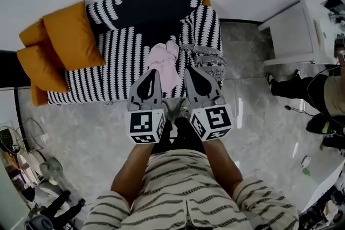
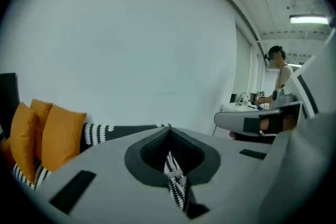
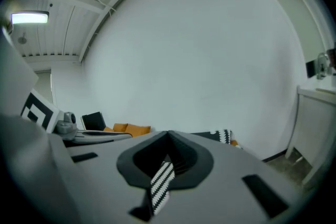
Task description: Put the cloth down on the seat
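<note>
Striped seat [image 1: 118,62] mid-frame carries pink cloth [image 1: 164,64]: soft, light, pinch a raised fold. Left gripper [image 1: 153,75] and right gripper [image 1: 193,72] pressed together, seemingly empty.

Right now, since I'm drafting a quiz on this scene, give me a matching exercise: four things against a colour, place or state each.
Things:
1 cloth
2 cushions
3 cabinet
4 left gripper

Descriptions:
A orange, at the left end of the seat in the head view
B pink, lying on the striped seat
C jaws together, nothing between them
D white, right of the seat

Pairs: 1-B; 2-A; 3-D; 4-C
</note>
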`<state>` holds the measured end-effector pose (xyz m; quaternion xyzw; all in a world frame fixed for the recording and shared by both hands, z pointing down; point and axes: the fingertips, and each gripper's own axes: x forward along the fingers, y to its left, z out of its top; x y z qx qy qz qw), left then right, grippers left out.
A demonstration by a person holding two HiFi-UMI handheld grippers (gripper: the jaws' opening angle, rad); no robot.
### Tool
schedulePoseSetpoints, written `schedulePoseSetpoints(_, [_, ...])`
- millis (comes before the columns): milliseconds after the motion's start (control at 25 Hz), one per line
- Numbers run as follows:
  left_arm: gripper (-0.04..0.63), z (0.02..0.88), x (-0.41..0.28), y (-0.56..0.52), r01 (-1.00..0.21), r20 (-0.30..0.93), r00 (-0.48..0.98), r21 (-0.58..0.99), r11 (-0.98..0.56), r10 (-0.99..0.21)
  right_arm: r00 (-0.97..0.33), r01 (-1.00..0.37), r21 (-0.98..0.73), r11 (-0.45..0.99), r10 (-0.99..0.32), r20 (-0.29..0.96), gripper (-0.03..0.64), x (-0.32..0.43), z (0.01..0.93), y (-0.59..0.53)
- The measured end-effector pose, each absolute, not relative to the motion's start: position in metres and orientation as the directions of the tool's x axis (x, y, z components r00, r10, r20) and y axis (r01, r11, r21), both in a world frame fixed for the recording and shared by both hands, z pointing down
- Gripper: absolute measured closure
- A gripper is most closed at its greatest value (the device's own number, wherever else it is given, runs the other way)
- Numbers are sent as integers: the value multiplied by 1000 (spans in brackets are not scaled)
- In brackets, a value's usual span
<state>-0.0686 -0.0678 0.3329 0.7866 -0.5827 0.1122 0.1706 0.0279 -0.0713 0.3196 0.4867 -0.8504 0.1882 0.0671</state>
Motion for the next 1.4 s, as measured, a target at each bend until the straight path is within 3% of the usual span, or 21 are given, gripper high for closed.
schedulePoseSetpoints(520, [592,212,-90,-39,-953,182,302,79,-292,-936,-549,-834,-164,527,-822,151,604,4,205,-38])
schedulePoseSetpoints(1400, [592,141,-88,-33,-940,12,340,40,-339,-940,-529,-848,-43,528,-849,0,604,-2,135,-34])
